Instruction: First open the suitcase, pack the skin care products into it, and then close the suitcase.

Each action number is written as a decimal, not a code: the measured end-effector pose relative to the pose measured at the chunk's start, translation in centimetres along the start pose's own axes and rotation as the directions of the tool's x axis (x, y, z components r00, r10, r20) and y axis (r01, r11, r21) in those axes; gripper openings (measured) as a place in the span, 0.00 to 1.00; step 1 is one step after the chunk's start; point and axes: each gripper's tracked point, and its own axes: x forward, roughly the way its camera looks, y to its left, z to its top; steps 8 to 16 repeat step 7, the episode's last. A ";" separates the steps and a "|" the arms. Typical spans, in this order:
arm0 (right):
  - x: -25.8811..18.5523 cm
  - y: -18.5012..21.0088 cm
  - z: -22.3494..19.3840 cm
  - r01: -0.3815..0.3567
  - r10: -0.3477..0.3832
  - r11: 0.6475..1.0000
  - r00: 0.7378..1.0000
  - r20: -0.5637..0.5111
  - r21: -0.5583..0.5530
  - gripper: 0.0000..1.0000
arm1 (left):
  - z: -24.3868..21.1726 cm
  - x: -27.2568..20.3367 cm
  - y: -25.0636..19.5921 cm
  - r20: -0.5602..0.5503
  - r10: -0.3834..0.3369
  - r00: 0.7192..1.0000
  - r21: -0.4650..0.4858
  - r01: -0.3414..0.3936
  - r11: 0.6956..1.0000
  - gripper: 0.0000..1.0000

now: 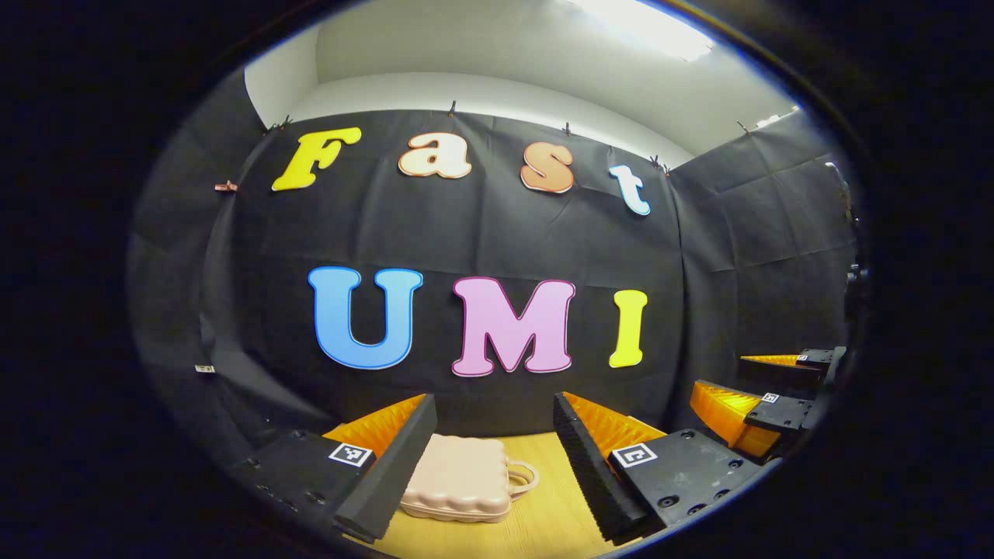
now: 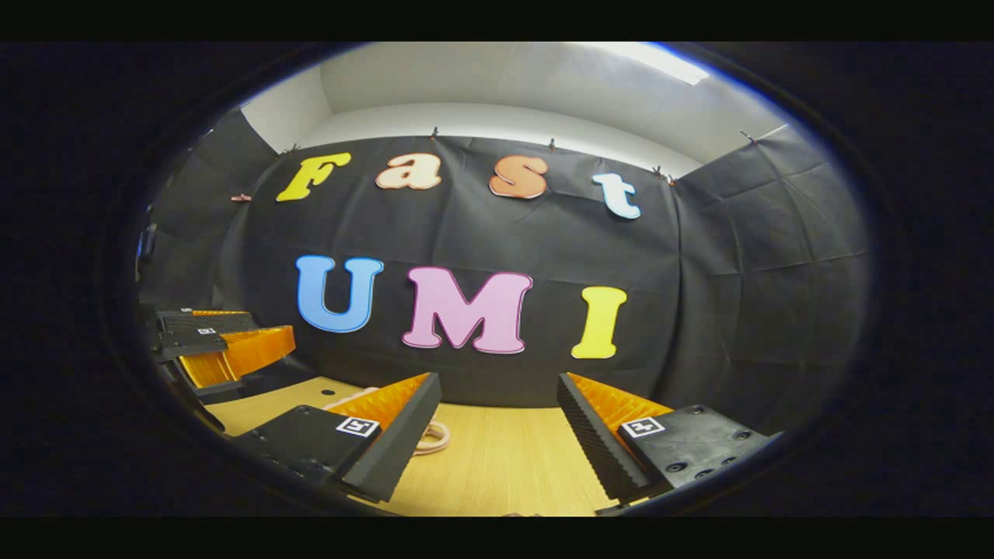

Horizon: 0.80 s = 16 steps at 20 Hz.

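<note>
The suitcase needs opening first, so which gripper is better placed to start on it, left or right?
Probably the left. The closed suitcase lies on the table straight ahead between the open left gripper fingers. In the right gripper view, the right gripper faces bare table, with the suitcase off behind one finger.

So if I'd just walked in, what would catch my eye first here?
Probably the small pink suitcase, lying closed on the wooden table with its handle to the right, seen between the open fingers of the left gripper. The right gripper also hangs open above the table, its fingers apart and holding nothing.
</note>
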 end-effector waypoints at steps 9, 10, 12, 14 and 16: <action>-1.6 2.0 1.7 -0.036 0.035 0.999 0.997 0.073 0.010 0.96 | 0.4 -0.8 -0.5 0.019 -0.038 0.999 0.025 0.038 0.999 0.96; -1.6 2.0 1.7 -0.036 0.035 0.999 0.997 0.073 0.010 0.96 | 0.4 -0.8 -0.5 0.019 -0.038 0.999 0.025 0.038 0.999 0.96; -1.6 2.0 1.7 -0.036 0.035 0.999 0.997 0.073 0.010 0.96 | 0.4 -0.8 -0.5 0.019 -0.038 0.999 0.025 0.038 0.999 0.96; -1.6 2.0 1.7 -0.036 0.035 0.999 0.997 0.073 0.010 0.96 | 0.4 -0.8 -0.5 0.019 -0.038 0.999 0.025 0.038 0.999 0.96; -1.6 2.0 1.7 -0.036 0.035 0.999 0.997 0.073 0.010 0.96 | 0.4 -0.8 -0.5 0.019 -0.038 0.999 0.025 0.038 0.999 0.96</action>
